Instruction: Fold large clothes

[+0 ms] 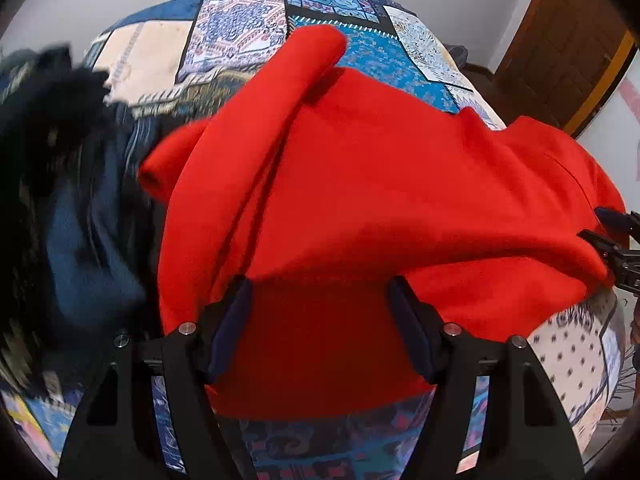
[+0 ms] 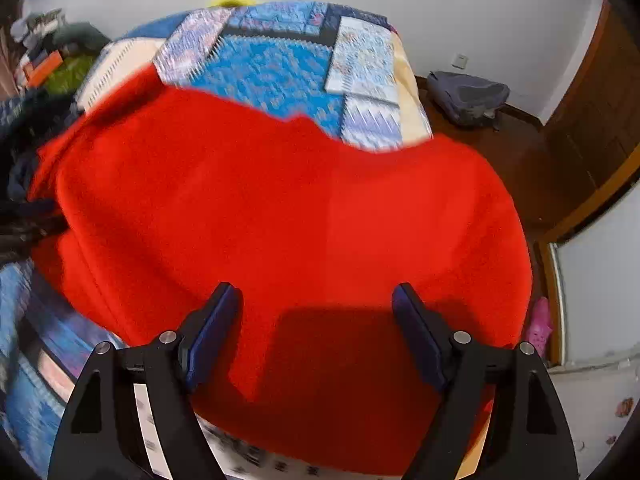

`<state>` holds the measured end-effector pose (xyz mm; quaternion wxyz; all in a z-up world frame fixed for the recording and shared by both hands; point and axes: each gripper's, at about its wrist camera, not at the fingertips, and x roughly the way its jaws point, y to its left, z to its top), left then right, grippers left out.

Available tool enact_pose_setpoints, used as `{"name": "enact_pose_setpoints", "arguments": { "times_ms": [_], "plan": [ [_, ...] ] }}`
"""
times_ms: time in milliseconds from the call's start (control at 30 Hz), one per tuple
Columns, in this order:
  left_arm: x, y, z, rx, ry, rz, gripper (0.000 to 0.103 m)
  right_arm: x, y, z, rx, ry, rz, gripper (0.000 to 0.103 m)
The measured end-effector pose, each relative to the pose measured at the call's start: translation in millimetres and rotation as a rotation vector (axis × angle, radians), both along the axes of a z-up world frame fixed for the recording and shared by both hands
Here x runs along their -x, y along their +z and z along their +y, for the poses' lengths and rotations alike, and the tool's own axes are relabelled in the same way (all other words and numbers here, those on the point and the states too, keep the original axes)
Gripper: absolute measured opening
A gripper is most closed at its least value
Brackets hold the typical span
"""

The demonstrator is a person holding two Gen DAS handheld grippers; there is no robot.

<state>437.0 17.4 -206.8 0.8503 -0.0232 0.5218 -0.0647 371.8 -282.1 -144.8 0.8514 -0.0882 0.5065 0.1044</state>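
The red garment [image 1: 360, 184] lay spread over a bed covered with a blue patchwork quilt [image 1: 372, 52], and took up most of both wrist views. It was one plain, saturated red with a soft, fleece-like surface, and no print or fastening could be made out. In the left wrist view a sleeve [image 1: 288, 92] ran as a long rounded tube up toward the far end of the bed, with a second folded edge jutting out to the left, and broad creases crossed the body of the cloth. The near hem was doubled under and in shadow. A heap of dark clothing [image 1: 68, 184], blurred, sat just beside the garment on the left. The left gripper [image 1: 320, 316] stood wide above the near edge, its pads clear of the cloth and nothing clamped between them. The right gripper [image 2: 316, 320] was likewise wide apart over the red fabric, holding nothing. The right wrist view was blurred. A grey bag [image 2: 468, 96] lay on the brown floor beyond the bed.
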Motion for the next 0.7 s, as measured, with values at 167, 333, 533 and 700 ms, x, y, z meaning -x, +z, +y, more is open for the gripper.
{"name": "enact_pose_setpoints", "arguments": {
  "times_ms": [167, 333, 533, 700],
  "plan": [
    [30.6, 1.8, 16.0, 0.049, 0.054, -0.013, 0.069, 17.4, 18.1, -16.3, -0.012, -0.012, -0.016, 0.077],
    [56.6, 2.5, 38.2, 0.161, 0.189, 0.009, 0.069, 29.8, 30.7, -16.8, 0.01, -0.019, -0.053, 0.077],
    [76.8, -6.4, 55.5, 0.357, 0.331, 0.051, 0.07, 33.7, 43.1, -2.2, -0.019, 0.014, -0.105, 0.077],
    [73.6, -11.0, 58.5, 0.489, 0.405, 0.033, 0.082, 36.1, 48.1, 12.0, -0.065, 0.047, -0.118, 0.077]
  ]
}}
